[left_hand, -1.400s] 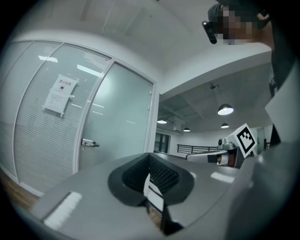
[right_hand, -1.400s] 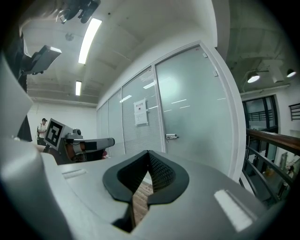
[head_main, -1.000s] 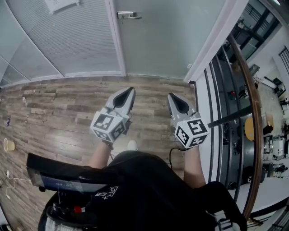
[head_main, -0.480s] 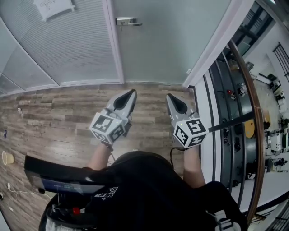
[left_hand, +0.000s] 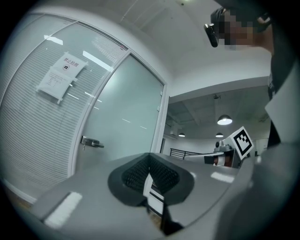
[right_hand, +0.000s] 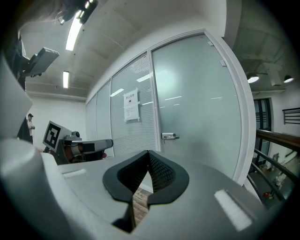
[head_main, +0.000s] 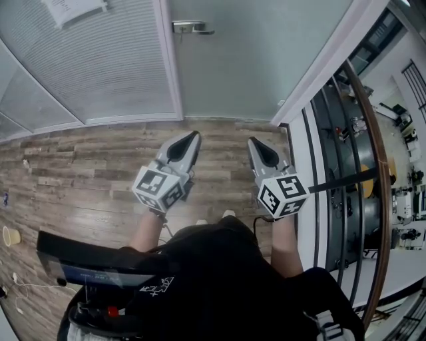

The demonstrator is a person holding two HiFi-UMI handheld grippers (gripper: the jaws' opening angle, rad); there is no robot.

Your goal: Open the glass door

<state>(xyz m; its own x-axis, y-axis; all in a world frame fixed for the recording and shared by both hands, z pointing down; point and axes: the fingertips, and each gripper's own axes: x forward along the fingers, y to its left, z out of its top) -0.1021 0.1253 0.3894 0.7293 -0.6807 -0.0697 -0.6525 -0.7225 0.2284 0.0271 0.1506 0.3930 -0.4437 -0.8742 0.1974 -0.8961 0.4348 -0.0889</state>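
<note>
while both are empty, left claw (head_main: 192,135) and right claw (head_main: 253,141) — closed.

Wood-plank floor (head_main: 80,166) runs under and ahead of the left tool (head_main: 194,134) and the right tool (head_main: 253,140). Well off to the left of the left tool, a pale paper cup (head_main: 9,234) stands upright on the planks, and a thin white cable (head_main: 13,272) lies loose behind it. Ahead and left of the left tool is a slatted panel (head_main: 100,66) with a printed sheet (head_main: 73,10) fixed high on it. Just right of the right tool a railing with a brown handrail (head_main: 381,186) curves past; beyond it, a lower level holds what may be machinery, too small to tell. Overhead hang a round lamp (left_hand: 224,120) and a strip light (right_hand: 75,30).
</note>
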